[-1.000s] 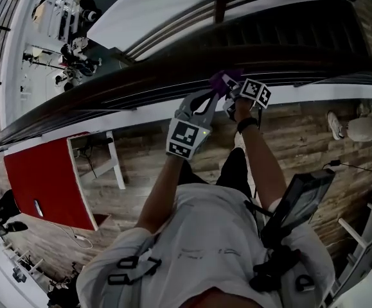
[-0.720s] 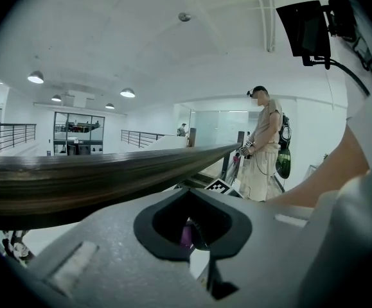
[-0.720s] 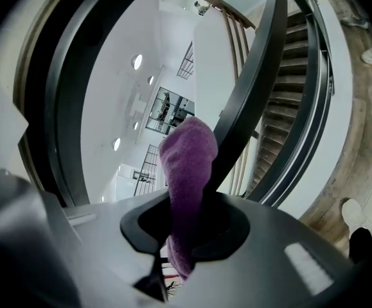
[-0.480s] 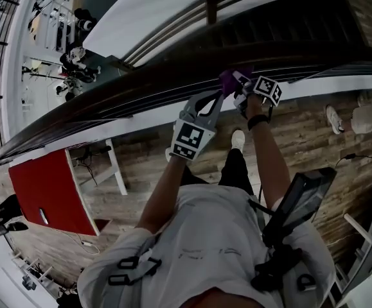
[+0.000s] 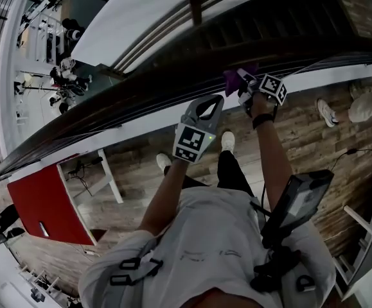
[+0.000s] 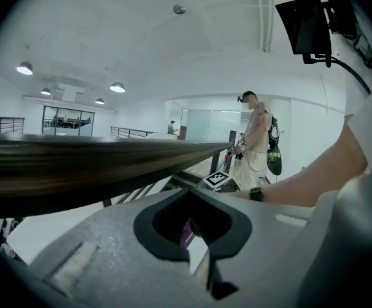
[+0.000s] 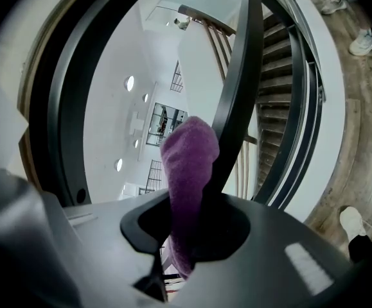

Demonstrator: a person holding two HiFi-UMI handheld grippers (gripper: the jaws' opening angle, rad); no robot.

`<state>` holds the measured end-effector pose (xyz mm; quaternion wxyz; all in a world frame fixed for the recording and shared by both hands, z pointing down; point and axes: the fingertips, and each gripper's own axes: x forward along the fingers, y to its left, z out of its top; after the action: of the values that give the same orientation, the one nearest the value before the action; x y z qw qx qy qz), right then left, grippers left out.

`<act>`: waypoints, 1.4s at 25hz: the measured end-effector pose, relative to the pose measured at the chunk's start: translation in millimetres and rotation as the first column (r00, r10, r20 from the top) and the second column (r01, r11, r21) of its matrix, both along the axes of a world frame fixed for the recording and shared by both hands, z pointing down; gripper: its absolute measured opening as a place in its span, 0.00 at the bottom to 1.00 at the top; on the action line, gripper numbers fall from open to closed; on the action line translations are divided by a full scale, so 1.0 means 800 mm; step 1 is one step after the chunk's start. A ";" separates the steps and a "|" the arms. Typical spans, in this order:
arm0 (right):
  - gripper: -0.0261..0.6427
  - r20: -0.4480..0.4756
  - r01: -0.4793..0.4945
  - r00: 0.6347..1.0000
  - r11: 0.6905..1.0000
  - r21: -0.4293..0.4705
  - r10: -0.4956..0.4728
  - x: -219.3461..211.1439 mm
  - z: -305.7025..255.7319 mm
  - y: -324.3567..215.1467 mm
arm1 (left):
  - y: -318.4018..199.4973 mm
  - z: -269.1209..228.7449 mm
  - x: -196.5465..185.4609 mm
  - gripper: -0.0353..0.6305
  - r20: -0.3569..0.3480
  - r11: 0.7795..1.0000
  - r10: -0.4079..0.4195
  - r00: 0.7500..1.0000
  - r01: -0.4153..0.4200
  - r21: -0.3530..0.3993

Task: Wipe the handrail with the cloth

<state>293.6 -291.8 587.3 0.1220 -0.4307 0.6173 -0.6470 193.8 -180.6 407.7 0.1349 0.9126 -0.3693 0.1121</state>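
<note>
The right gripper [image 5: 245,82], clamped on the purple cloth [image 5: 234,77], slid the cloth farther along the handrail [image 5: 121,92] toward its higher end. The left gripper [image 5: 212,102], whose closed tips had been up against the cloth at the handrail, dropped just below the handrail, and a gap opened between it and the cloth.

Open multi-level hall: staircase [image 7: 277,88], balcony railings [image 6: 129,132], ceiling lamps [image 6: 24,68], plank floor [image 5: 308,127].
</note>
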 end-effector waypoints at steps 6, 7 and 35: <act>0.14 -0.001 -0.107 0.994 0.994 0.034 0.107 0.114 -0.011 -0.032 | -0.017 0.011 0.087 0.05 -0.051 0.999 0.047 0.998 -0.048 -0.015; 0.14 -0.003 -0.124 0.992 0.991 0.041 0.124 0.140 -0.014 -0.039 | -0.023 0.011 0.110 0.05 -0.061 0.998 0.056 0.997 -0.057 -0.017; 0.14 -0.338 -0.337 0.878 0.939 0.065 0.339 0.459 -0.059 -0.131 | -0.031 0.033 0.243 0.05 -0.079 0.982 0.176 0.981 -0.180 -0.052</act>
<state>660.8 -396.5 540.3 0.1241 -0.6377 0.5459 -0.5290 388.1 -205.6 434.0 0.1646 0.9412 -0.2773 0.1007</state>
